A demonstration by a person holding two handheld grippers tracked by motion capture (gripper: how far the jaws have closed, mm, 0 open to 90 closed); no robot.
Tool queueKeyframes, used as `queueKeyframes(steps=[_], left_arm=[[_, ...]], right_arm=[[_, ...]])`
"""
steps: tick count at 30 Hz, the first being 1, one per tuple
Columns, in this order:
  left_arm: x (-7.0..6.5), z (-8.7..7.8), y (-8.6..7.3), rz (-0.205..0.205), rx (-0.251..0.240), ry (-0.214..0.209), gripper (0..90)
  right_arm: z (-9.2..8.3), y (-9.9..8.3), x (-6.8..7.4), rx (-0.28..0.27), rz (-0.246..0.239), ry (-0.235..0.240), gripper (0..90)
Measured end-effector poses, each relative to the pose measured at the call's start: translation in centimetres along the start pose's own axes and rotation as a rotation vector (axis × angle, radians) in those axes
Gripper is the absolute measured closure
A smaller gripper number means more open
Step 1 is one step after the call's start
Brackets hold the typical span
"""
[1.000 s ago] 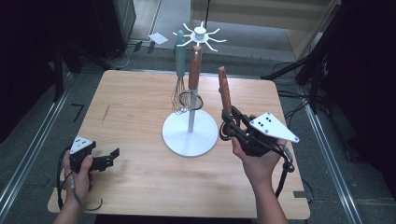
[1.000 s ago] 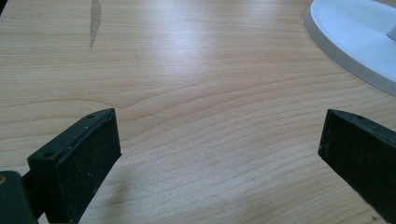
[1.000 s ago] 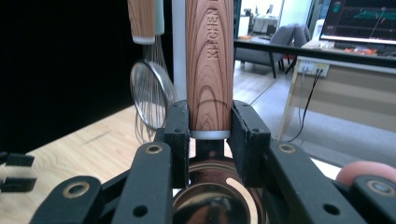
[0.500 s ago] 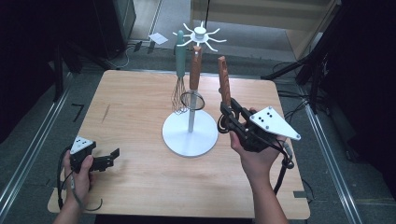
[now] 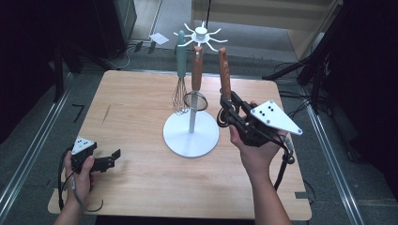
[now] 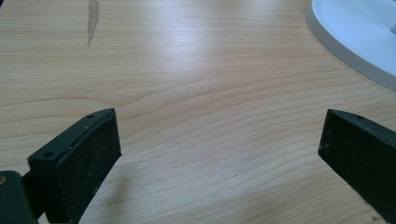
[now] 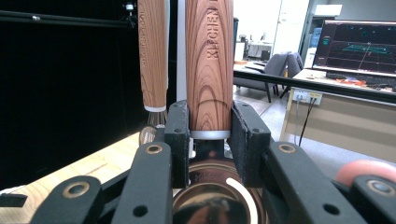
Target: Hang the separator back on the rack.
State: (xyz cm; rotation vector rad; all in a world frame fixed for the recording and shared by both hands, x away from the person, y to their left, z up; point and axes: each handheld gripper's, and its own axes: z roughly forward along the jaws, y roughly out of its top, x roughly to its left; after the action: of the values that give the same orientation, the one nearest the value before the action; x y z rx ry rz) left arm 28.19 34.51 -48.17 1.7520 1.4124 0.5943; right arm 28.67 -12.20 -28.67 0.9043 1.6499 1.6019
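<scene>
A white hook stand (image 5: 202, 33) rises from a round base (image 5: 191, 137) at the table's middle. A teal-handled whisk (image 5: 180, 70) and a wood-handled strainer (image 5: 196, 77) hang from it. My right gripper (image 5: 228, 110) is shut on the lower end of a third wood-handled utensil (image 5: 224, 70), held upright just right of the stand. In the right gripper view its pads (image 7: 177, 135) clamp that handle (image 7: 209, 65) above a metal bowl (image 7: 219, 196). The strainer's handle (image 7: 153, 56) hangs behind. My left gripper (image 5: 110, 159) rests open on the table at front left, nothing between its jaws (image 6: 219, 144).
The wooden table (image 5: 136, 108) stands on a grey floor with metal rails either side. The stand's base (image 6: 359, 37) lies ahead and right of the left gripper. Dark cabinets and cables sit beyond the far edge.
My right hand has carried the held utensil slightly up and toward the stand. The left gripper has stayed where it was.
</scene>
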Motion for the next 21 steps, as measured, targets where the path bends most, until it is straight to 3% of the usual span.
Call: queueKeyframes(steps=[21], left_arm=[[-0.1, 0.0, 0.0, -0.001, 0.000, -0.002, 0.0]], right_arm=[[1.8, 0.0, 0.4, 0.031, 0.002, 0.010, 71.4]])
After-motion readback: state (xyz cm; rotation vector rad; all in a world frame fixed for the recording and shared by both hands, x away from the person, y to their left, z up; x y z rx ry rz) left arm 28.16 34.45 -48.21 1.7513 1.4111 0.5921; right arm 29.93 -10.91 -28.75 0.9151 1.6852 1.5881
